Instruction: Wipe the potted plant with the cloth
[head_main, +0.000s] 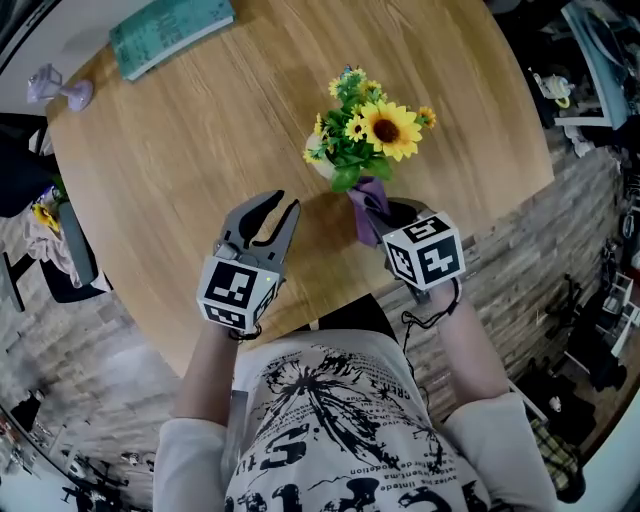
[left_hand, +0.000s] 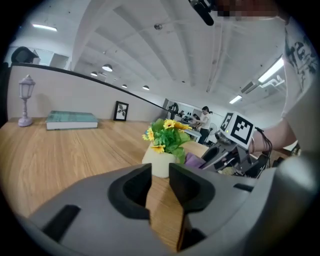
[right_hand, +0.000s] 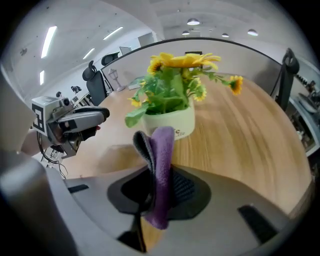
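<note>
left gripper (left_hand: 160, 172): jaws slightly spread, nothing between them, only bare worktop (head_main: 200, 130) in the gap.
right gripper (right_hand: 159, 182): jaws pinching the purple cloth (right_hand: 161, 150), its folded end standing past the tips.
potted plant (right_hand: 170, 117): just beyond the right jaws; ahead and right of the left jaws.
step in hand: probably bringing cloth to pot; best to lead with the free fold, press lightly, brace the pot with the left jaws, keep clear of petals.
hard to tell: whether cloth touches pot; pot's far side unseen; right jaw tips covered in the head view.

Plant and cloth
Yellow-flowered potted plant (head_main: 365, 135) upright on table (head_main: 200, 130); folded purple cloth (head_main: 370, 208) just beside it, clamped in right hand-held gripper (right_hand: 160, 186).
</note>
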